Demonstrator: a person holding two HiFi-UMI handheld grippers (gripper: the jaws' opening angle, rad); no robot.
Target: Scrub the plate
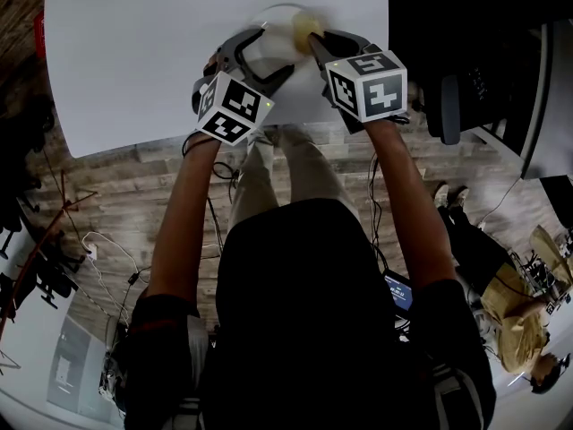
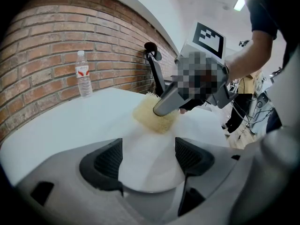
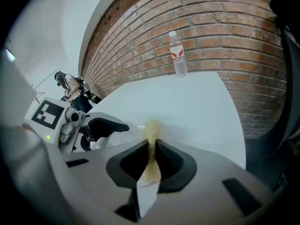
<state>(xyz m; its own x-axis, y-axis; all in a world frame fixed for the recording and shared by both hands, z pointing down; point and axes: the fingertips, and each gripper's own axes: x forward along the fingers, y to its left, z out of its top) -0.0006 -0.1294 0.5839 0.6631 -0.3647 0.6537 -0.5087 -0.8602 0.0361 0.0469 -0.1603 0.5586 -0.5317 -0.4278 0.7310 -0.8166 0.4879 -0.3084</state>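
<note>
Colour rundown: the round glossy white plate (image 2: 150,175) nearly vanishes against the plain white tabletop (image 2: 56,130). The pale yellow fibrous scrubbing pad (image 2: 151,118) is the one warm spot there. The left gripper (image 2: 149,156) and right gripper (image 3: 151,154) are grey with black ribbed pads (image 2: 108,161) and white cubes with black squares. Top of the right gripper view: a red-brown brick wall (image 3: 225,27) with pale mortar, and a clear plastic bottle (image 3: 178,55) with a red-and-white label. The plank floor (image 1: 134,177) is grey-brown.
</note>
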